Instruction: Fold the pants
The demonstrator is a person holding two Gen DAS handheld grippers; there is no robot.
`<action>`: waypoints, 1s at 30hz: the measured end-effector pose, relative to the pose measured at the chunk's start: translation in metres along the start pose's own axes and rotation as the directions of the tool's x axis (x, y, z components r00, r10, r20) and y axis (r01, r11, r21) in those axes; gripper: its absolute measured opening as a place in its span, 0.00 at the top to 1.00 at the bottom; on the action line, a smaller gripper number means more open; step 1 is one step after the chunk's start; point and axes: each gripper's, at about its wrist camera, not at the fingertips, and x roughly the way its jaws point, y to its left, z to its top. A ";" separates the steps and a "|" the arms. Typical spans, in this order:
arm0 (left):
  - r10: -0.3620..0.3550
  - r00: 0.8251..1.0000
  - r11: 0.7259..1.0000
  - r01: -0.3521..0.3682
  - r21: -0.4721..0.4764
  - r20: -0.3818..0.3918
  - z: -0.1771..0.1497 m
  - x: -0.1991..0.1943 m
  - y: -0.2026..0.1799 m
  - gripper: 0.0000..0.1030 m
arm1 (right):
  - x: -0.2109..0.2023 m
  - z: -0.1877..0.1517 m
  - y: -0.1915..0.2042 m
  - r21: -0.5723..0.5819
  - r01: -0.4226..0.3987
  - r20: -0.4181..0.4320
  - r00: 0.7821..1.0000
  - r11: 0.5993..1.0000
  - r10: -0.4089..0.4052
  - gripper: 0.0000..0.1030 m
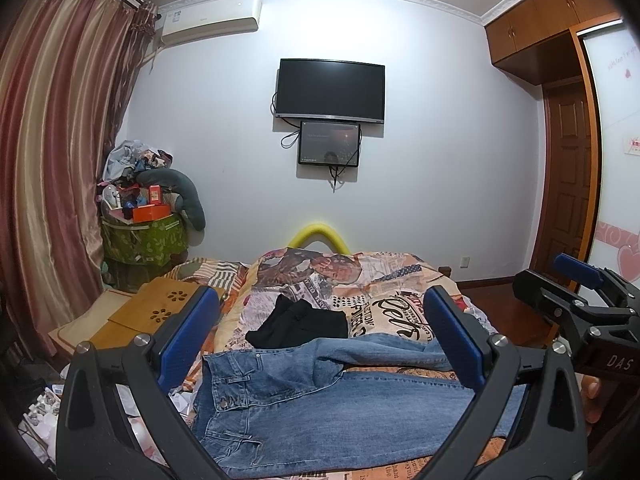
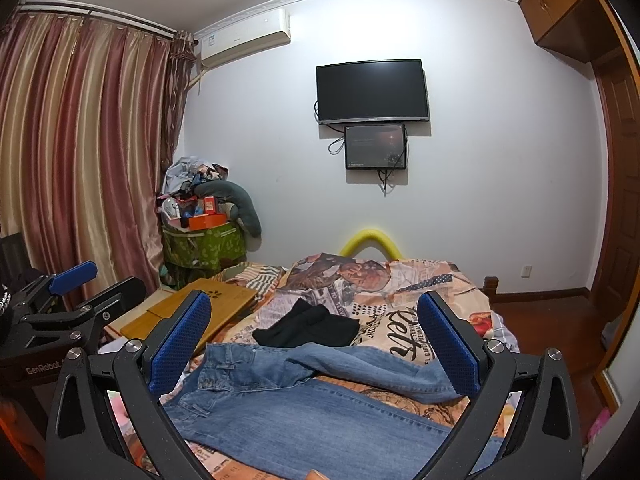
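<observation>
Our left gripper point(image 1: 320, 336) is spread wide, blue pads point(image 1: 188, 336) well apart, nothing between them, hovering above the near end of the bed. Our right gripper point(image 2: 316, 340) is likewise wide and empty, held just right of the left one; each shows at the edge of the other's view. Fingertips of a hand point(image 1: 592, 392) show under the right gripper's body in the left wrist view.

The task item, blue jeans point(image 1: 320, 404), lies spread on the printed bedspread point(image 1: 384, 304) right below both grippers: waistband to the left, legs running right. The near leg lies flat; the far leg splits off from it and angles right and away, bedspread showing in the gap.

Just past the jeans, a folded black garment point(image 1: 300, 324) lies on the bedspread, touching or overlapping the jeans' far edge. Left of the bed, a bamboo lap tray point(image 2: 200, 308). Far left corner: a green bin point(image 1: 148, 240) heaped with clutter, next to striped curtains point(image 1: 56, 152). Far wall: TV point(image 1: 332, 90), a smaller screen point(image 1: 329, 144) under it, air conditioner point(image 1: 212, 18) up left. Yellow foam arch point(image 1: 320, 236) behind the bed's far end.
</observation>
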 end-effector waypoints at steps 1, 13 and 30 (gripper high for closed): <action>0.000 1.000 1.000 0.000 0.001 -0.001 0.000 0.000 0.000 0.00 | 0.000 0.000 -0.001 0.000 0.001 -0.001 1.000 1.000 -0.001 0.00; 0.000 1.000 1.000 0.000 -0.014 -0.002 0.002 0.002 -0.003 0.00 | -0.002 0.001 -0.003 -0.005 0.009 -0.006 1.000 1.000 -0.009 0.00; -0.001 1.000 1.000 0.001 -0.015 -0.003 0.000 0.002 -0.002 0.00 | -0.002 0.000 -0.003 -0.005 0.009 -0.005 1.000 1.000 -0.009 0.00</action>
